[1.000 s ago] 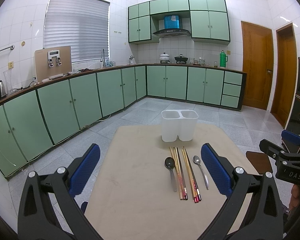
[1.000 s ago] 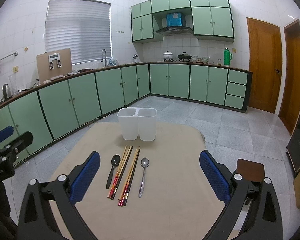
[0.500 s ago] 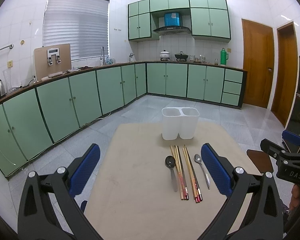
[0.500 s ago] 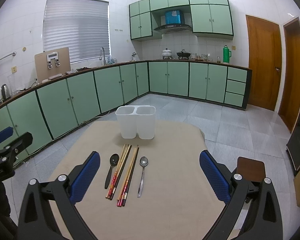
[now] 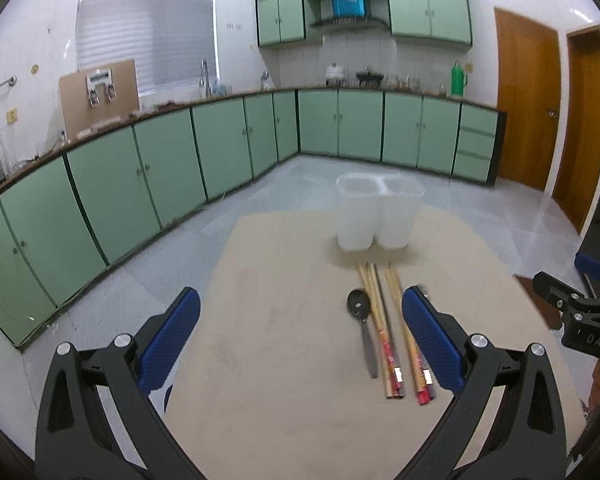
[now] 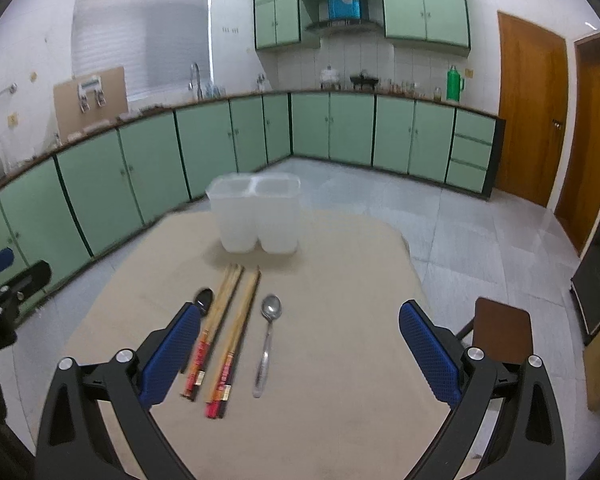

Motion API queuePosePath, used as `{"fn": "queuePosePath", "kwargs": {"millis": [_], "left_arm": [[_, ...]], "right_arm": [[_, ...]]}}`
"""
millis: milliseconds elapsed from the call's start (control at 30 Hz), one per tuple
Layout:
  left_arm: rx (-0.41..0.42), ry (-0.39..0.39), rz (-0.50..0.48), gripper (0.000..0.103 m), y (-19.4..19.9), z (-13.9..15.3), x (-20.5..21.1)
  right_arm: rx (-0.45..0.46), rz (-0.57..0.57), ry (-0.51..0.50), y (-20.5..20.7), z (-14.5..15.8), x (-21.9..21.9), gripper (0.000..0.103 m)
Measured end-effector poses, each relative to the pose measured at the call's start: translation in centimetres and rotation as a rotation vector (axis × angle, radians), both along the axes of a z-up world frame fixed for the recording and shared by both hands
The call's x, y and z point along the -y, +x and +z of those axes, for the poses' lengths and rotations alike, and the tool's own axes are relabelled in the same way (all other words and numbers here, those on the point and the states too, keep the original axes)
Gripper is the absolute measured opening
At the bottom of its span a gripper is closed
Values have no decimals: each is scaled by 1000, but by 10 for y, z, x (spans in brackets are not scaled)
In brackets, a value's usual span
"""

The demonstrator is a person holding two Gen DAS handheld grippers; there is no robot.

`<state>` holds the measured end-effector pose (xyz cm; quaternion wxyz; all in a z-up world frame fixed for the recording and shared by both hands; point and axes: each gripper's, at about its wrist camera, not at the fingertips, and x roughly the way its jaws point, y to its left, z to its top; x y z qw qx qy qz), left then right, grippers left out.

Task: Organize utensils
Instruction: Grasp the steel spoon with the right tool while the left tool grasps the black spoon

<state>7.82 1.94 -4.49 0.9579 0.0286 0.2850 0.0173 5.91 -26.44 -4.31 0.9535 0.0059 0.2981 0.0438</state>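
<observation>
Both hand-held grippers, left and right, hung released (jaws wide) above the desk, where chopsticks and two spoons lay near a white two-compartment holder.

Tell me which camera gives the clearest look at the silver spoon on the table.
The right wrist view: the silver spoon lies whole and unobstructed, bowl to handle, right of the chopsticks. In the left wrist view it is almost wholly hidden behind the left gripper's right finger.
</observation>
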Motion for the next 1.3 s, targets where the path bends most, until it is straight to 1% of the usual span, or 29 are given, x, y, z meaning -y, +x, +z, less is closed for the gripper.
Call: {"fn": "queuePosePath", "kwargs": {"millis": [167, 233, 300, 367, 433, 533, 633, 667, 767, 800, 833, 867, 900, 967, 1033, 1100, 1167, 1233, 1300], "left_arm": [[-120, 9, -4, 98, 48, -35, -5], [-164, 17, -6, 98, 64, -52, -4], [-197, 20, -8, 98, 77, -66, -3], [-232, 9, -17, 98, 90, -79, -2], [-261, 3, -22, 98, 102, -89, -2], [-284, -2, -19, 98, 114, -100, -2], [-291, -14, -22, 98, 121, -104, -1], [-293, -13, -24, 98, 122, -106, -1], [-304, -15, -32, 98, 129, -111, 2], [-311, -25, -44, 98, 130, -113, 3], [-314, -30, -51, 98, 131, -114, 5], [-316, -29, -56, 98, 133, -116, 7], [-320, -25, -60, 98, 135, -119, 10], [-331, -29, -73, 98, 139, -123, 15], [-341, -29, -84, 98, 142, -127, 21], [-350, -14, -92, 98, 146, -132, 29], [-365, 7, -93, 98, 150, -138, 34], [-395, 45, -80, 98, 155, -147, 38], [-418, 55, -74, 98, 159, -154, 40]], "right_arm": [[-119, 27, 42, 48, -37, -1, 96], [-162, 28, 35, 69, -51, -5, 89], [-196, 42, 40, 85, -63, -9, 86], [-231, 50, 46, 102, -76, -13, 80], [-276, 65, 54, 118, -91, -18, 72], [-318, 78, 53, 133, -105, -23, 67], [-350, 84, 38, 147, -118, -29, 60], [-361, 87, 40, 151, -122, -30, 59], [-380, 91, 35, 158, -129, -32, 54], [-385, 96, 37, 160, -131, -33, 51], [-391, 100, 39, 162, -134, -35, 46], [-395, 101, 38, 162, -135, -35, 44], [-386, 98, 25, 160, -135, -36, 40], [-373, 102, -4, 159, -135, -39, 29], [-372, 107, 2, 158, -135, -39, 28], [-372, 109, 13, 156, -136, -37, 28], [-375, 110, 23, 155, -135, -33, 28], [-377, 110, 28, 154, -135, -32, 28], [-378, 109, 30, 156, -135, -33, 28]]}}
